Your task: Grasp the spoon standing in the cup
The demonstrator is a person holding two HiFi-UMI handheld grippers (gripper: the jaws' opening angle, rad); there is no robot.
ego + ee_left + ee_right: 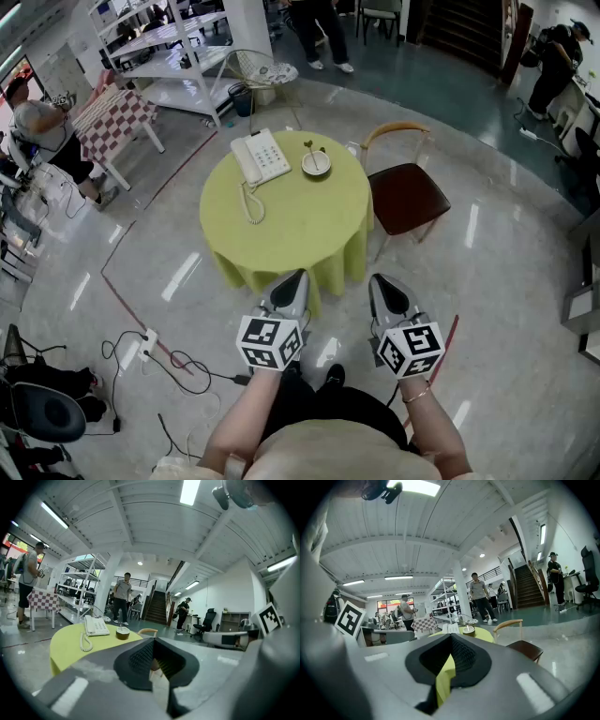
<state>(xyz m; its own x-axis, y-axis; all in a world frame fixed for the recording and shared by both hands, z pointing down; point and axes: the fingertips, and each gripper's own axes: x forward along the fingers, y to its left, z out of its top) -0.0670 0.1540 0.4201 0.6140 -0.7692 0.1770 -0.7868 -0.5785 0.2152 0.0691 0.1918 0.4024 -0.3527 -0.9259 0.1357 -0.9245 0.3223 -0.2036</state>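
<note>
A small brown cup (316, 165) with a spoon (309, 147) standing in it sits at the far side of a round table under a yellow-green cloth (300, 230). Both grippers hang close to my body, short of the table's near edge. The left gripper (296, 276) has its jaws together, with nothing in them. So does the right gripper (379, 278). In the left gripper view the cup (123, 633) is far ahead, beyond the shut left gripper (153, 656). The right gripper view shows the cup (468, 631) past the right gripper (450, 656).
A white telephone (260, 156) lies left of the cup. A wooden chair (405, 192) stands at the table's right. Cables (169, 361) trail over the floor at left. Metal shelving (178, 47), a chequered table (112, 117) and several people stand further off.
</note>
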